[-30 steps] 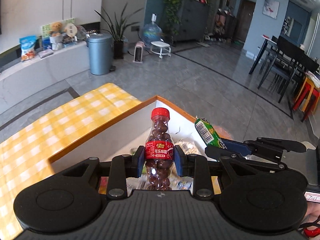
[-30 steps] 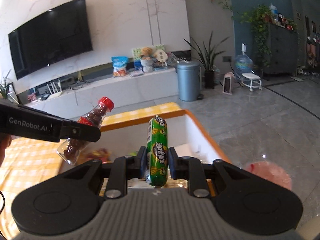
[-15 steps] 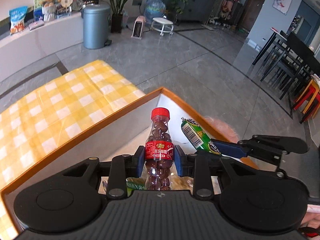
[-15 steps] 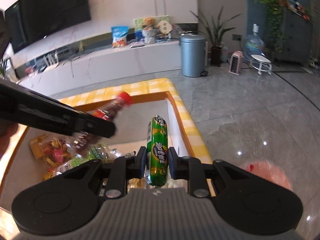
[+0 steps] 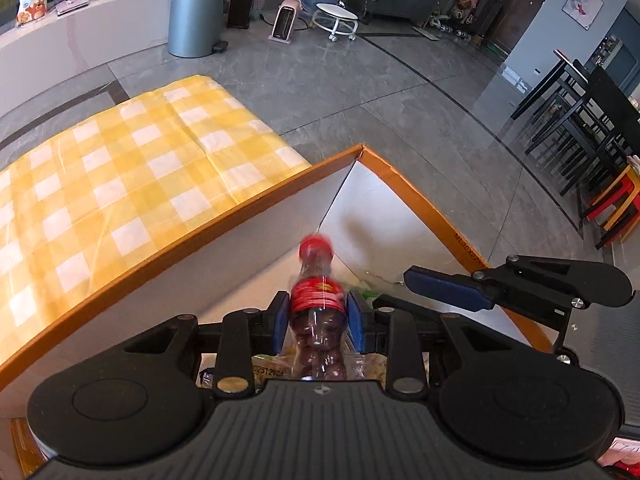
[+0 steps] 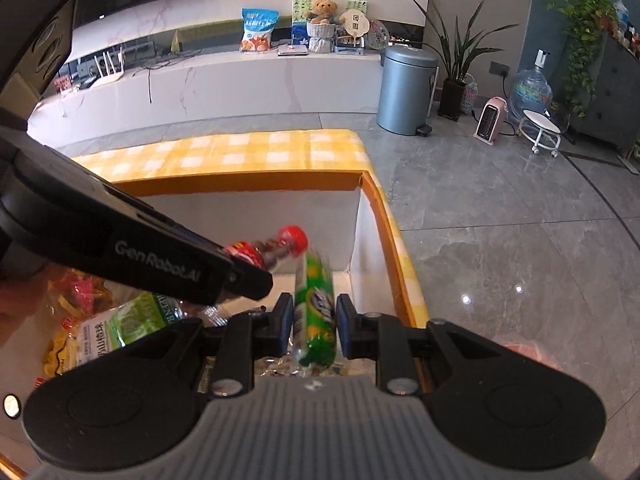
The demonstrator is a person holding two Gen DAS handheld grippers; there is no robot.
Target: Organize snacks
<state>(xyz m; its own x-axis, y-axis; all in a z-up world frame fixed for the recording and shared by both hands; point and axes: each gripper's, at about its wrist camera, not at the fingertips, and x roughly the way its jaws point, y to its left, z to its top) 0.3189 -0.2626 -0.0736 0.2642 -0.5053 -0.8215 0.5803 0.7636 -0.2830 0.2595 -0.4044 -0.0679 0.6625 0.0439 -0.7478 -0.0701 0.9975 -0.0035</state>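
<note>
A small clear bottle [image 5: 318, 312] of dark candies, with a red cap and red label, stands upright between the blue pads of my left gripper [image 5: 318, 310], which is shut on it. My right gripper [image 6: 314, 316] is shut on a green sausage stick [image 6: 314, 304]. Both hang low inside the orange-rimmed box [image 5: 200, 240] with white inner walls, near its far right corner. In the right wrist view the bottle [image 6: 280, 246] leans toward the sausage's top, almost touching it. One blue-padded finger [image 5: 448, 290] of the right gripper shows to the bottle's right.
Several snack packs lie on the box floor, among them a green pack [image 6: 132, 320] and a yellow-pink bag [image 6: 76, 292]. The box stands on a yellow checked cloth [image 5: 120, 184]. Bare grey floor lies beyond the table's right edge. A grey bin [image 6: 406, 88] stands far off.
Both grippers have sunk and tipped downward into the box, still holding their snacks. The box walls now rise around them. The sausage has dropped out of the left wrist view.
</note>
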